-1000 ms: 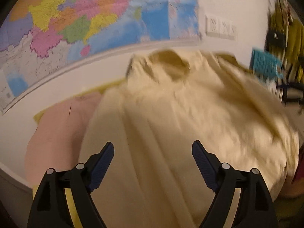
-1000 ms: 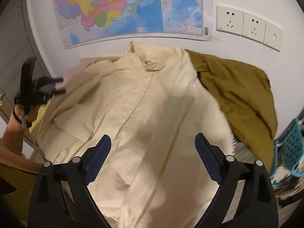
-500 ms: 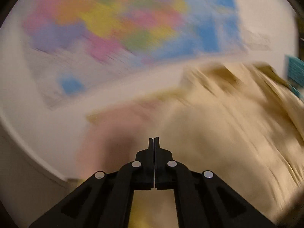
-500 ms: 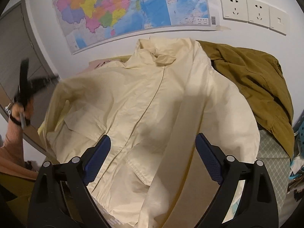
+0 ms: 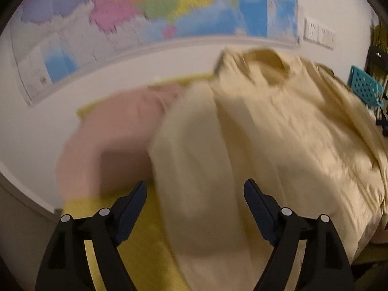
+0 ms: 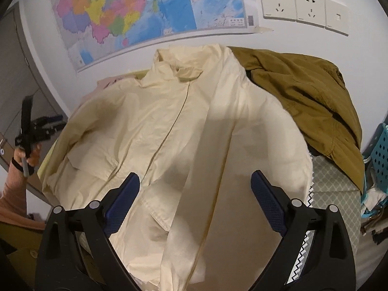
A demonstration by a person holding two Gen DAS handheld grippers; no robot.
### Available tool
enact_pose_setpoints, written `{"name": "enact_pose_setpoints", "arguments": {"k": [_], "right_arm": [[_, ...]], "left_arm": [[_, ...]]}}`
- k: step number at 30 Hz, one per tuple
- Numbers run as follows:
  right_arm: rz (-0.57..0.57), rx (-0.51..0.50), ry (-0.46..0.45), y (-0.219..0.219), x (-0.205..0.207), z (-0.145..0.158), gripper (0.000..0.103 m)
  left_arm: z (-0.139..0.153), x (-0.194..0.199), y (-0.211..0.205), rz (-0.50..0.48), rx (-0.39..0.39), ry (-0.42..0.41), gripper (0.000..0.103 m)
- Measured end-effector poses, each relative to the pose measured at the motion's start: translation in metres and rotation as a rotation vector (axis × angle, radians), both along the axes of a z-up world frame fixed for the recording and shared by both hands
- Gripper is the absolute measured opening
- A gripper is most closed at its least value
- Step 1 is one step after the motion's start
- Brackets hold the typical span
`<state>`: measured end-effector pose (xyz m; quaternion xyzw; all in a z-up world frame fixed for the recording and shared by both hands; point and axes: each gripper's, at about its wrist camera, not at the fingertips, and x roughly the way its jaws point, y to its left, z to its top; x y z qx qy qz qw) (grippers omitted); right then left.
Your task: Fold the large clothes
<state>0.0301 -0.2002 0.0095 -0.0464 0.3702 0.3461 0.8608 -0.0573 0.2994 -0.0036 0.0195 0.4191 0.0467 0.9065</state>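
Your left gripper (image 5: 195,195) hangs with jaws spread wide and empty above the cream jacket's (image 6: 174,131) left sleeve, and your right gripper (image 6: 195,189) is just as wide apart and empty over its lower front. The jacket lies face up, collar toward the wall map (image 6: 145,12), spread across the table (image 6: 334,177). A pink garment (image 5: 114,133) lies at its left edge and an olive jacket (image 6: 305,92) at its right.

Our right wrist view looks down from above the cream jacket (image 6: 169,133), facing the wall map (image 6: 145,12). Our left wrist view sits closer at the jacket's left edge, sharing both.
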Motion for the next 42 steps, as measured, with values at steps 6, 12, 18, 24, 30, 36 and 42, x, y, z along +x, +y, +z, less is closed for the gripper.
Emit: {"name": "enact_pose_setpoints", "arguments": {"k": [6, 12, 18, 24, 30, 36, 42], "right_arm": [[0.005, 0.012, 0.032, 0.003, 0.005, -0.011, 0.092], [-0.002, 0.006, 0.021, 0.001, 0.002, -0.008, 0.092], [-0.014, -0.017, 0.010, 0.000, 0.002, -0.010, 0.092], [-0.004, -0.135, -0.007, 0.020, 0.006, -0.025, 0.092], [-0.021, -0.238, 0.027, 0.017, 0.029, -0.031, 0.010], [-0.114, 0.154, 0.070, -0.053, 0.072, 0.045, 0.004], [-0.170, 0.262, 0.179, -0.068, 0.110, 0.035, 0.044]], "left_arm": [[-0.008, -0.002, 0.000, 0.017, 0.022, 0.002, 0.004], [0.074, 0.009, 0.038, 0.168, 0.163, -0.150, 0.003], [0.062, 0.053, 0.055, 0.277, 0.379, -0.030, 0.018], [0.054, 0.035, 0.047, 0.326, 0.313, -0.100, 0.052], [0.101, 0.008, -0.016, 0.148, 0.254, -0.326, 0.074], [0.092, 0.018, -0.102, -0.210, 0.082, -0.318, 0.075], [0.053, 0.046, -0.185, -0.490, -0.179, -0.192, 0.075]]}}
